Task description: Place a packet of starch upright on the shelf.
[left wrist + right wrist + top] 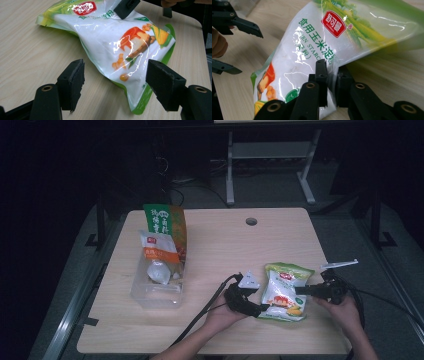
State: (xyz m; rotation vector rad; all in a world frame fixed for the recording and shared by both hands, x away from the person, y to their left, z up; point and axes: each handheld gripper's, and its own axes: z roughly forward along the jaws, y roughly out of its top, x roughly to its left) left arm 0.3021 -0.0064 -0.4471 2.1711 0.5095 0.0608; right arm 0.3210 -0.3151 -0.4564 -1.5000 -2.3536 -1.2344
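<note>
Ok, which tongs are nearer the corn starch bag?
Right. The right tongs are shut on the corn starch bag's edge; the left tongs stand open around its opposite corner, not pressing it.

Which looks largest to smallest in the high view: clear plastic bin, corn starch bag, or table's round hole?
1. Clear plastic bin, holding packets.
2. Corn starch bag, somewhat smaller and partly covered by both grippers, so its margin is unsure.
3. Round hole, far smallest.

Bare table (pixel 225 245) lies open between the clear bin (pixel 156 290) of packets and the starch bag (pixel 285 292).
</note>
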